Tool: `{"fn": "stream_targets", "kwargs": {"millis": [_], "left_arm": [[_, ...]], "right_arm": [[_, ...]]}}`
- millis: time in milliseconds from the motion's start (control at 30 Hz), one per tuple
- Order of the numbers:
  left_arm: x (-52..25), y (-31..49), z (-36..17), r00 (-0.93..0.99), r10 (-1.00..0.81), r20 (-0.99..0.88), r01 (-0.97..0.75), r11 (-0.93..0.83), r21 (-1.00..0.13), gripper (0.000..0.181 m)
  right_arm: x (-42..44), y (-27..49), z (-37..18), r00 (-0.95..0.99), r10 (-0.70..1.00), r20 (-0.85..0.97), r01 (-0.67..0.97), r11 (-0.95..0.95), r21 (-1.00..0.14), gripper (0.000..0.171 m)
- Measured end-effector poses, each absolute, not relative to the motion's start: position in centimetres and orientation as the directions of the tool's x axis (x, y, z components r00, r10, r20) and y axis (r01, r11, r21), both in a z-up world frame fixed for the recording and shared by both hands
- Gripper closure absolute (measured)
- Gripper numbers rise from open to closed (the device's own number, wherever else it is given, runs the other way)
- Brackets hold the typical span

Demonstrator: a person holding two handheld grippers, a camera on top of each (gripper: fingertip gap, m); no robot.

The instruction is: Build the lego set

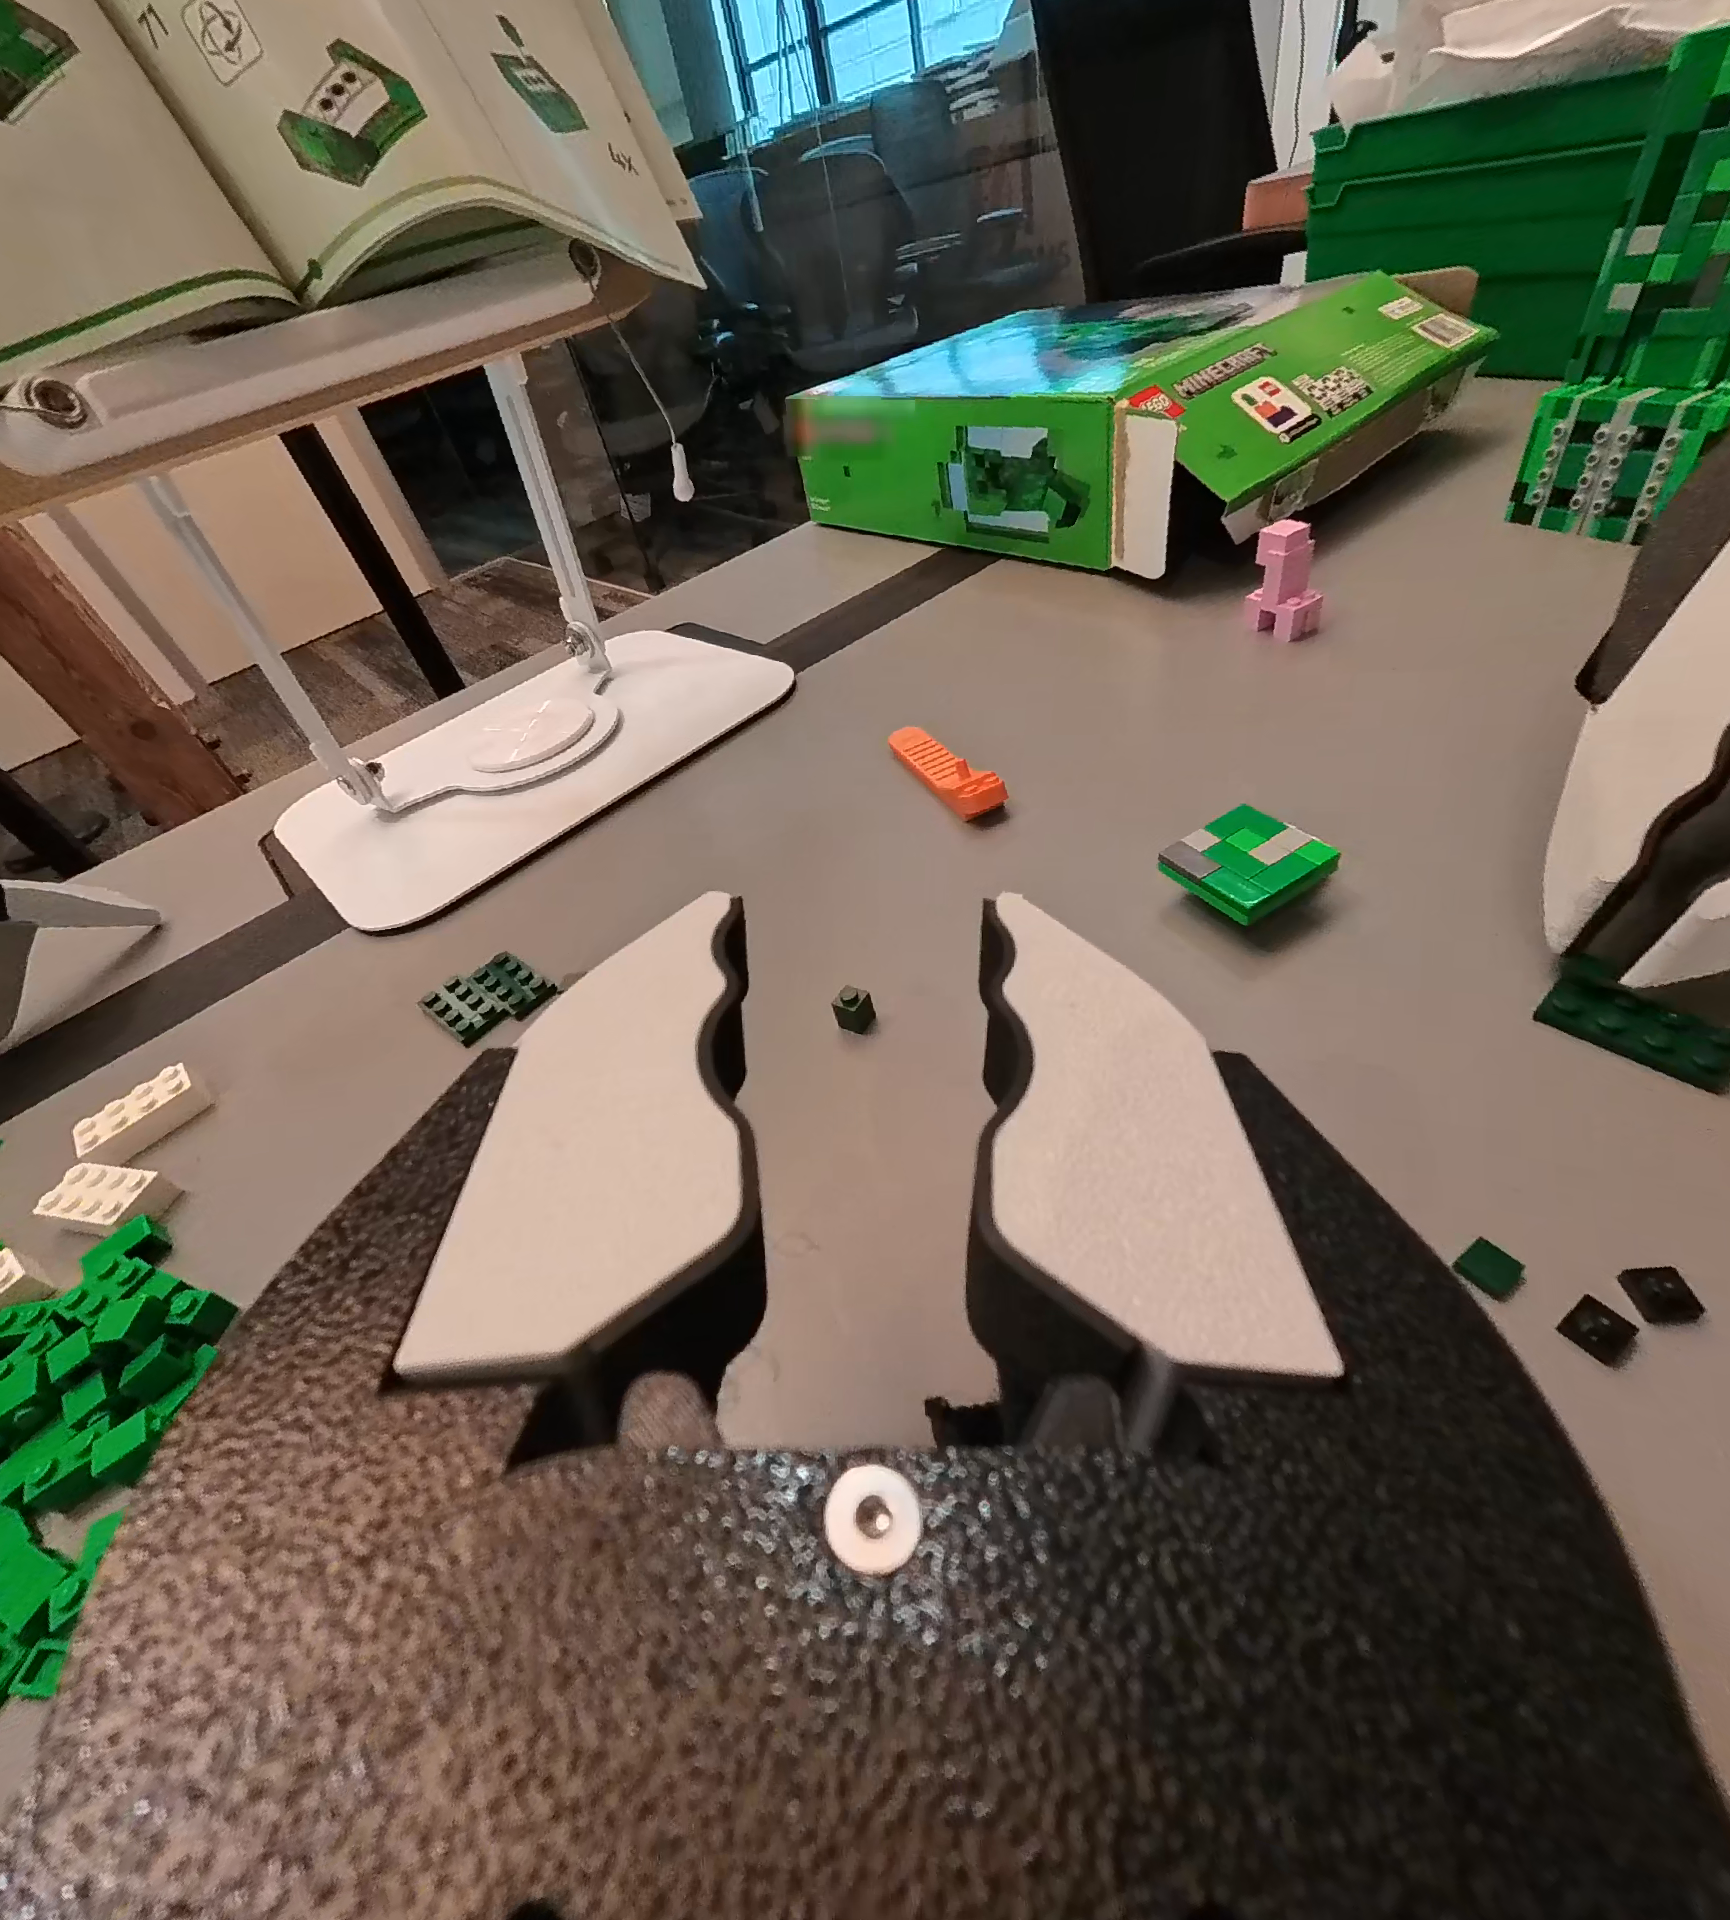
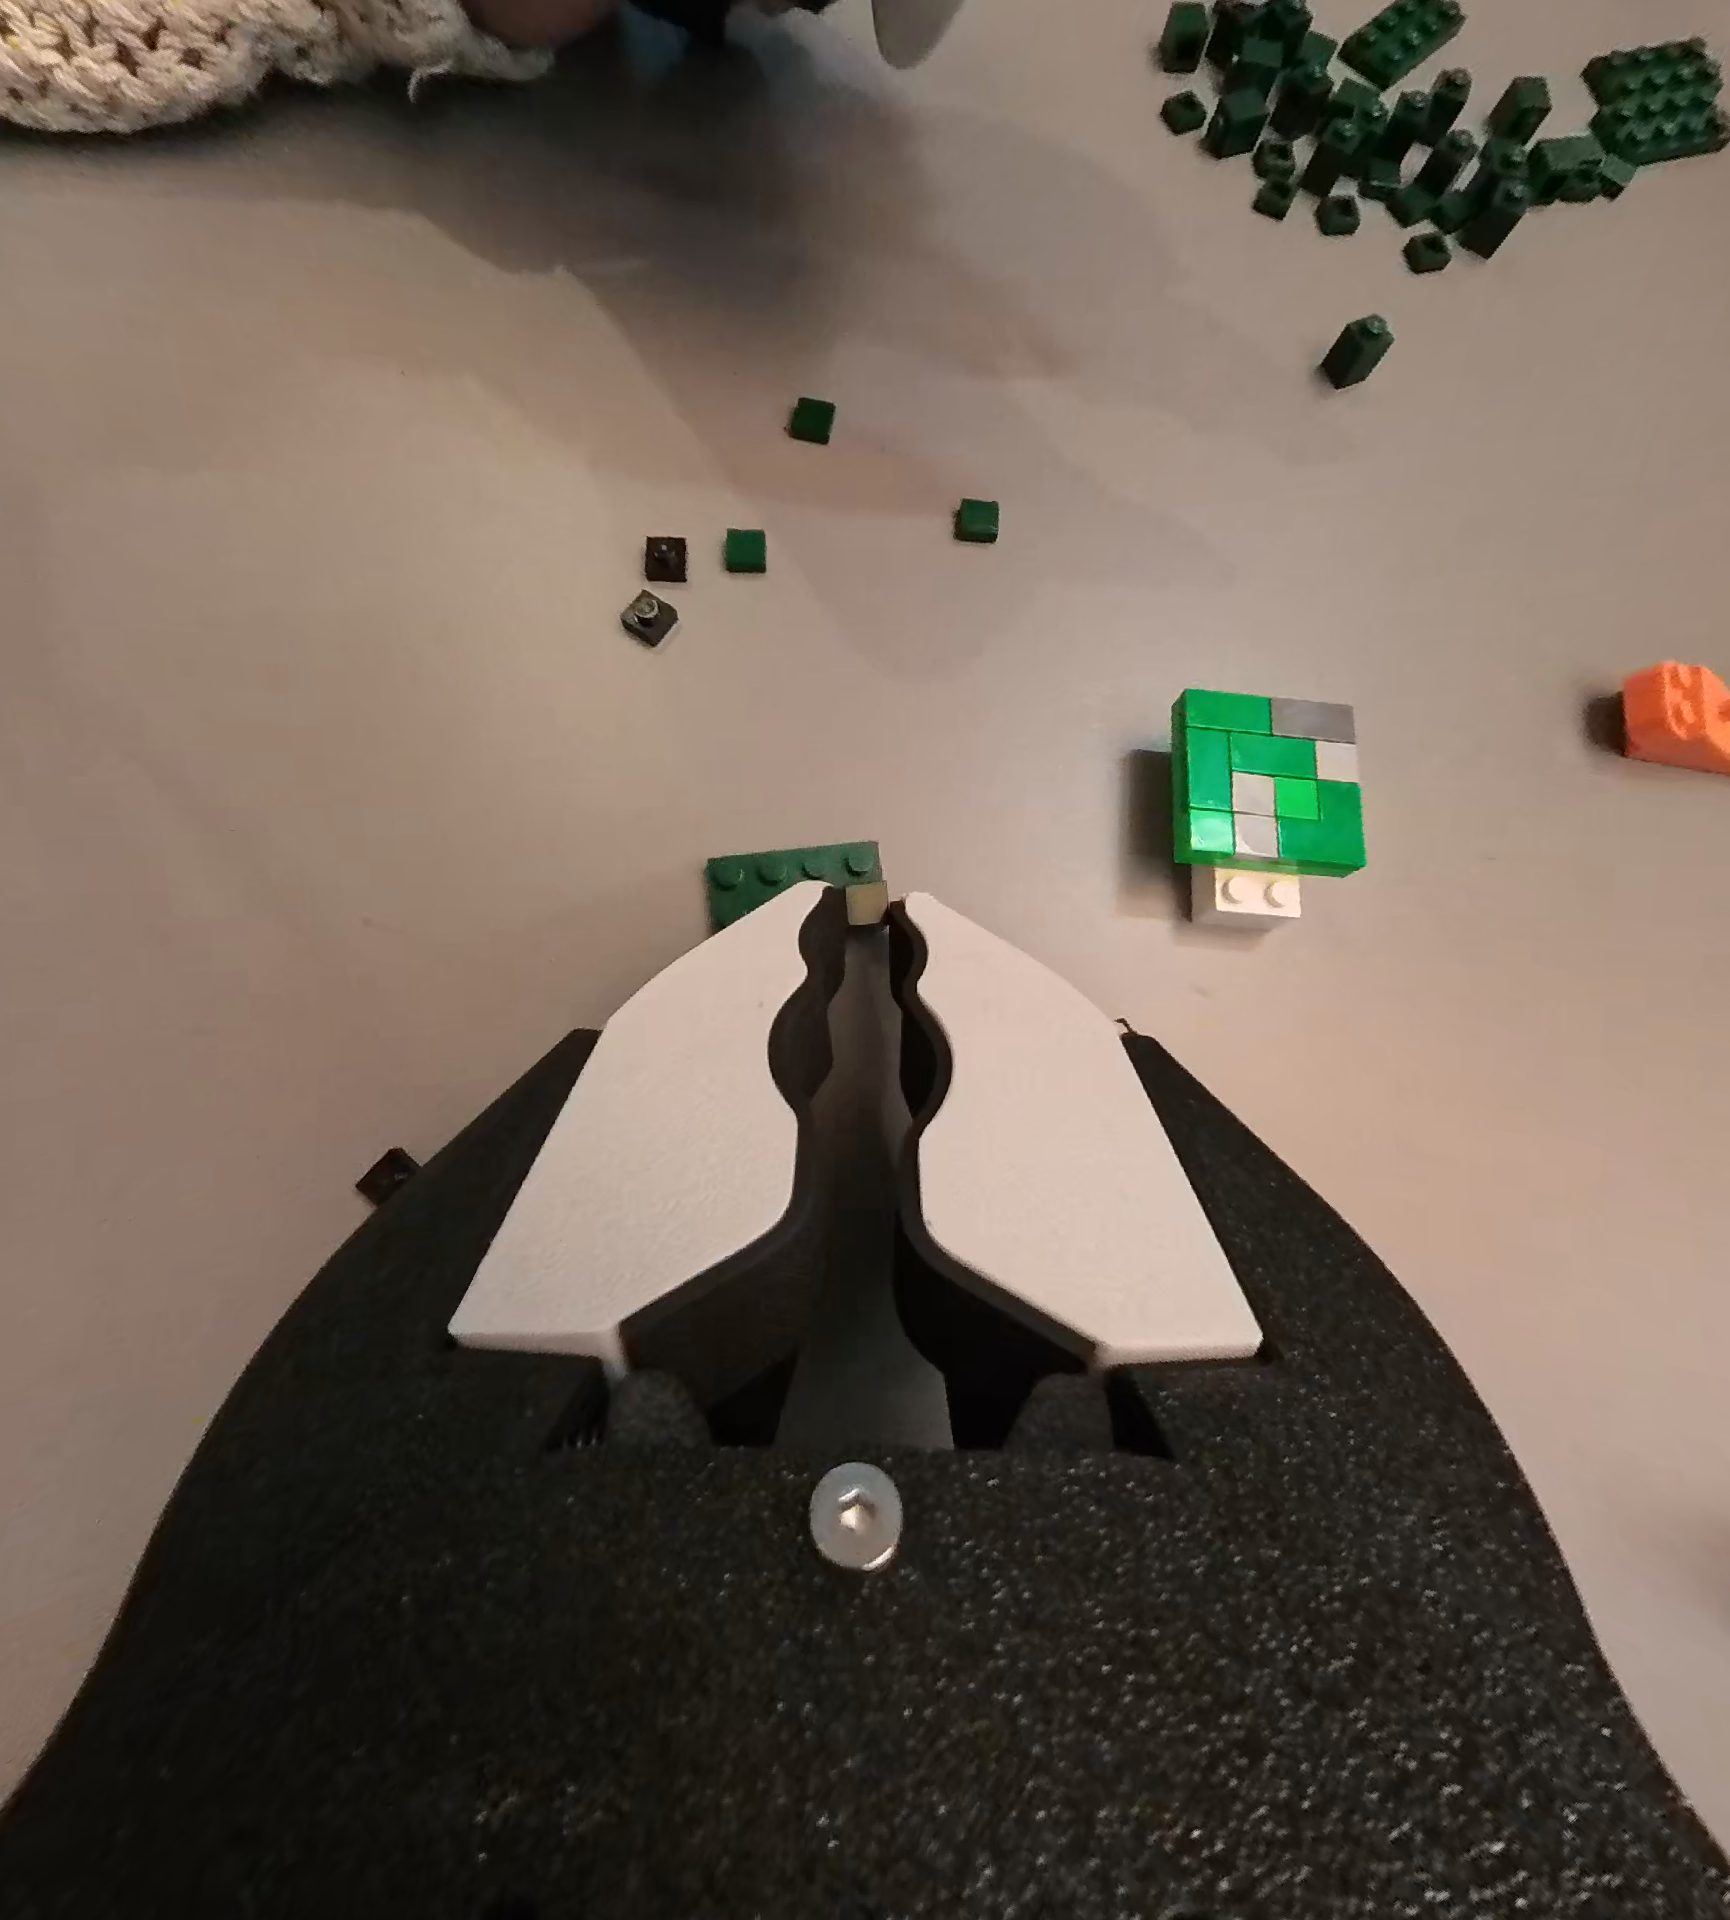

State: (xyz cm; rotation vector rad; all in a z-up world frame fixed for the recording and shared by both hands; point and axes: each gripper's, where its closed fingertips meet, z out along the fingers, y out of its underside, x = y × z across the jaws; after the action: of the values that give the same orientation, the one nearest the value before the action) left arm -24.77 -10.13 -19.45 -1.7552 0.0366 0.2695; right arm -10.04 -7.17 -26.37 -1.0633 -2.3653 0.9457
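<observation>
My left gripper [image 1: 866, 935] is open and low over the grey table, with a small dark green 1x1 brick [image 1: 855, 1008] standing between its fingertips, untouched. My right gripper [image 2: 866, 916] is shut on a small 1x1 piece [image 2: 866, 900] and holds it at the near right corner of a dark green studded plate [image 2: 788, 878]. In the left wrist view the right gripper [image 1: 1593, 956] stands tip-down on that plate [image 1: 1640, 1023]. A green and grey tiled square assembly [image 2: 1266, 779] on a white brick lies to the right and also shows in the left wrist view [image 1: 1250, 862].
An orange brick separator [image 1: 949, 774], a pink figure [image 1: 1285, 582], the green set box [image 1: 1100, 416] and a tall green build [image 1: 1692, 260] lie farther back. An instruction book sits on a white stand [image 1: 528, 769]. Green and white bricks [image 1: 30, 1434] are piled left. Dark green bricks [image 2: 1412, 125] and loose tiles [image 2: 745, 551] lie ahead. To reach the pink figure [image 1: 1285, 582] in a straight line is about 20 centimetres for my right fingers, about 25 centimetres for my left.
</observation>
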Motion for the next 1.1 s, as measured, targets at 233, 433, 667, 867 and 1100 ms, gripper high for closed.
{"fn": "stream_targets", "kwargs": {"millis": [233,433,667,867,1100], "left_arm": [[-24.76,-10.13,-19.45,0.972,0.124,-0.201,-0.174,-0.203,-0.964,0.139],[-24.73,-10.11,-19.49,0.971,0.122,-0.204,-0.177,-0.206,-0.963,0.139],[-24.72,-10.12,-19.5,0.971,0.122,-0.206,-0.178,-0.206,-0.962,0.139],[-24.69,-10.09,-19.54,0.971,0.12,-0.208,-0.181,-0.208,-0.961,0.139],[-24.66,-10.08,-19.55,0.971,0.119,-0.21,-0.182,-0.209,-0.961,0.139]], "right_arm": [[-10.16,-7.37,-26.44,-0.645,0.76,0.079,0.509,0.505,-0.697,0.163],[-10.18,-7.31,-26.43,-0.644,0.76,0.089,0.511,0.514,-0.689,0.163],[-10.26,-7.37,-26.41,-0.646,0.757,0.097,0.507,0.52,-0.688,0.163],[-10.28,-7.35,-26.41,-0.645,0.758,0.095,0.507,0.517,-0.689,0.163],[-10.34,-7.32,-26.39,-0.643,0.76,0.095,0.508,0.516,-0.69,0.163]]}}
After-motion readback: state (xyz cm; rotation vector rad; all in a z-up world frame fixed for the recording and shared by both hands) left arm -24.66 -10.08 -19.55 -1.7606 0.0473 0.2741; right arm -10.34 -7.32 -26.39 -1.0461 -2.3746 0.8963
